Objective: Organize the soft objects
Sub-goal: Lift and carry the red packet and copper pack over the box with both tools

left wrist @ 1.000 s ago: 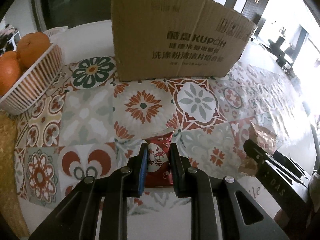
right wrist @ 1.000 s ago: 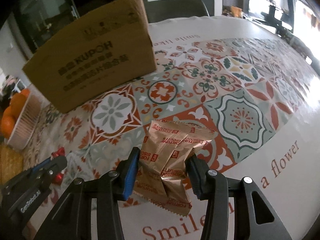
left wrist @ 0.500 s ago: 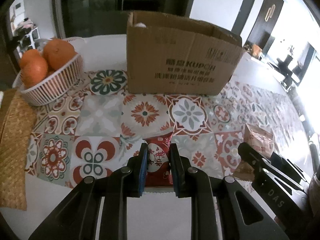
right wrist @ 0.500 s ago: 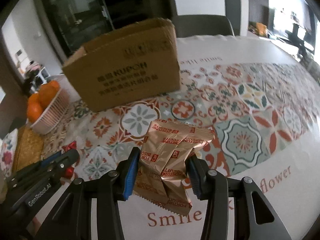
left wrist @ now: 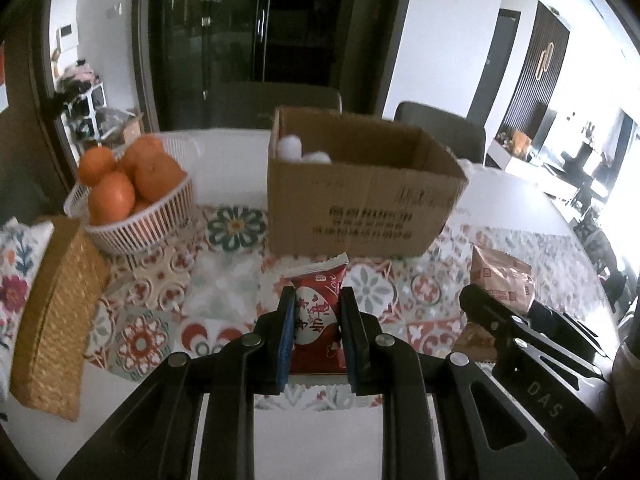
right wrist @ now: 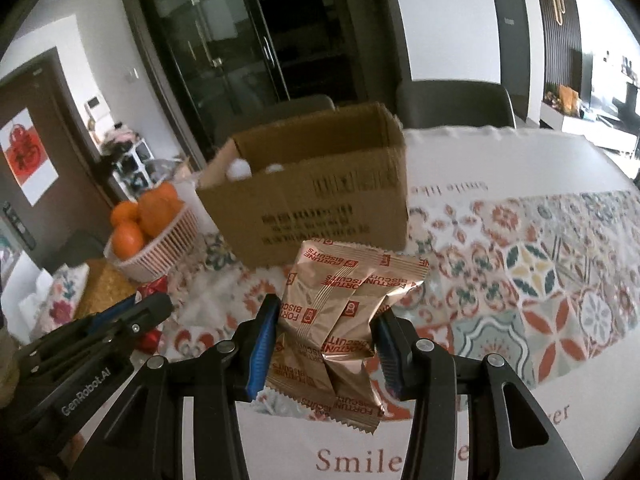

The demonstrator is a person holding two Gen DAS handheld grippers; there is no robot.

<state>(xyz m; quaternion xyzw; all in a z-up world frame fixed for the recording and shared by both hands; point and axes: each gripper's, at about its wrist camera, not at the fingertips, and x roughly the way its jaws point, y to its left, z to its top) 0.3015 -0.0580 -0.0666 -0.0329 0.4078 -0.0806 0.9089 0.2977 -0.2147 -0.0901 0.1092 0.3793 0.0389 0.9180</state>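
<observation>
My left gripper (left wrist: 317, 312) is shut on a red snack packet (left wrist: 318, 320) and holds it above the tiled tablecloth. My right gripper (right wrist: 326, 320) is shut on gold biscuit packets (right wrist: 340, 320), also lifted off the table. Each gripper shows in the other's view: the right gripper (left wrist: 520, 336) with the gold packets (left wrist: 500, 280), the left gripper (right wrist: 100, 336) with the red packet (right wrist: 152, 286). An open cardboard box (left wrist: 360, 200) stands ahead, also in the right wrist view (right wrist: 312, 200). White soft balls (left wrist: 292, 148) lie inside it at the left end.
A white basket (left wrist: 132, 224) of oranges (left wrist: 152, 176) stands left of the box. A woven mat (left wrist: 56, 312) and a floral cushion (left wrist: 16, 264) lie at the left edge. Dark chairs (left wrist: 440, 128) stand behind the table.
Both grippers have risen with their packets, so the views now look down into the open box and show the room behind it. Both grips are unchanged.
</observation>
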